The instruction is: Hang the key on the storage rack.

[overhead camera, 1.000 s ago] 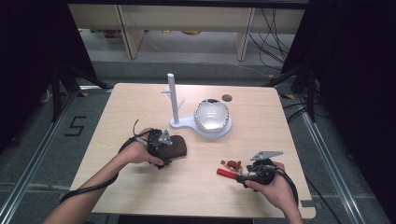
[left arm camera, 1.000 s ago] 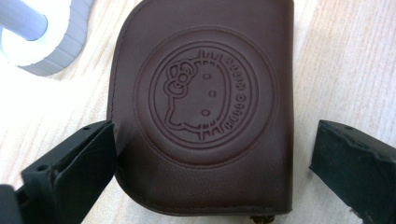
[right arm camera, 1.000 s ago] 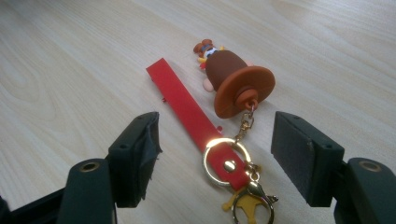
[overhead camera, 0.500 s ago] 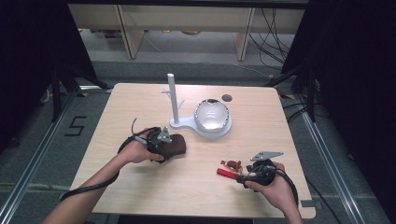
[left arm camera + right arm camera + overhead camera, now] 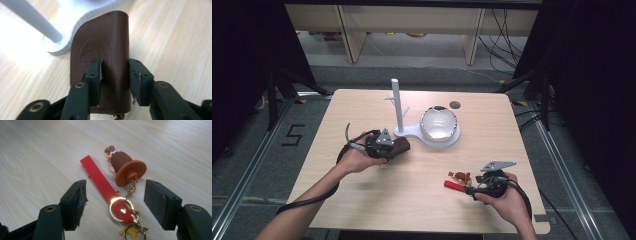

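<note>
left gripper (image 5: 114,71) was clenched on a brown leather pouch (image 5: 103,55), jaws pressing its near end from either side, embossed round stamp just ahead of the left-hand jaw. pouch lay flat on the table (image 5: 362,200), its far end touching or just overlapping the edge of a white stand base (image 5: 82,12); couldn't tell which. in the high view the same gripper (image 5: 388,146) sat left of centre, person's left hand (image 5: 357,157) wrapped round it, cable looping off toward the near-left edge, pouch (image 5: 400,145) poking out toward the stand.

right gripper (image 5: 115,202) was released, jaws wide apart, straddling a keychain on the wood w/o touching it. betw. the jaws: a gold ring (image 5: 121,206) on a red strap (image 5: 98,180), gold clasp and small star charm below it. a short chain ran up to a brown figure charm w/ an orange brim (image 5: 126,168), lying on its side just beside the strap. high view: right gripper (image 5: 472,189) near the front-right of the table, right hand (image 5: 504,197) behind it, grey plate on top, strap (image 5: 454,185) and charm (image 5: 460,175) just left of it.

farther out: white post (image 5: 397,102) w/ small side pegs rising from the stand, shiny rounded dome (image 5: 438,123) on the base's right part. small dark disc (image 5: 455,105) near the far edge, apart from the dome. the two grippers well apart.
</note>
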`<state>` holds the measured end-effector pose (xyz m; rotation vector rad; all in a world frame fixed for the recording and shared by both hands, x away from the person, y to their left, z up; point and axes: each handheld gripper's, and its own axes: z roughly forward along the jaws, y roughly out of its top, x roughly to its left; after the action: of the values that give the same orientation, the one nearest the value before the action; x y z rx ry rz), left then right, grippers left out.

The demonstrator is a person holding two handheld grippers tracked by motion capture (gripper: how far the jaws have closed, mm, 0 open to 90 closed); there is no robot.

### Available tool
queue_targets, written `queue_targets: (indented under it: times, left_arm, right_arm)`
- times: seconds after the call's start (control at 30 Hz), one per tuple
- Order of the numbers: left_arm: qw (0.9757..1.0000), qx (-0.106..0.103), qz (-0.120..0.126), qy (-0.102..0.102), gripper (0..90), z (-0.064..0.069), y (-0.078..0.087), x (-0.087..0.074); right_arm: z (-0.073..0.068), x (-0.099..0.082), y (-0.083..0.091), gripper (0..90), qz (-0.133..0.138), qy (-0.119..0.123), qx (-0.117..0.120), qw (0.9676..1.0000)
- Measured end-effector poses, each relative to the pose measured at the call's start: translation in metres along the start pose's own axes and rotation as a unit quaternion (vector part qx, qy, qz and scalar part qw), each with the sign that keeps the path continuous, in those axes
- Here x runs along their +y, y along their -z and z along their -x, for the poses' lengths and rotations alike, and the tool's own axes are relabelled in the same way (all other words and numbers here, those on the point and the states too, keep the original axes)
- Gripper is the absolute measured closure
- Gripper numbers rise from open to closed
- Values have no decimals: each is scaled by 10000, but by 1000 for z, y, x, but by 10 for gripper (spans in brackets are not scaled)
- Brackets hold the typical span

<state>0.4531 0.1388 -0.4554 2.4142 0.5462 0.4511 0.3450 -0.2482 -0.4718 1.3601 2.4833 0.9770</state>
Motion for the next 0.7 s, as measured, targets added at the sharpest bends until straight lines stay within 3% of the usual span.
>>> queue_targets:
  times: [0.2,0.33,0.4,0.43,0.5,0.57,0.63,0.7]
  left_arm:
    - [9996,108,130,237,689,-5,7,-1]
    - [9994,136,196,262,694,-6,13,-3]
    - [9993,138,265,239,694,-5,19,-2]
    - [9995,94,247,199,693,-3,22,-1]
    - [9993,-64,296,222,693,2,30,1]
    - [9991,-153,387,86,692,9,37,3]
    - [9985,-364,403,6,691,17,44,6]
    - [9975,-578,408,-62,690,28,50,9]
  right_arm:
    - [-1,2,-1,357,80,-21,-2,10000]
    - [-2,4,2,360,44,38,-21,10000]
    - [-1,5,0,363,308,281,-22,9991]
    - [-3,7,4,365,181,213,-3,9996]
    - [-5,9,5,365,268,341,-12,9991]
    - [-8,13,6,362,355,455,11,9983]
    - [-12,18,8,353,359,646,58,9972]
    - [-17,25,8,341,414,1009,89,9940]
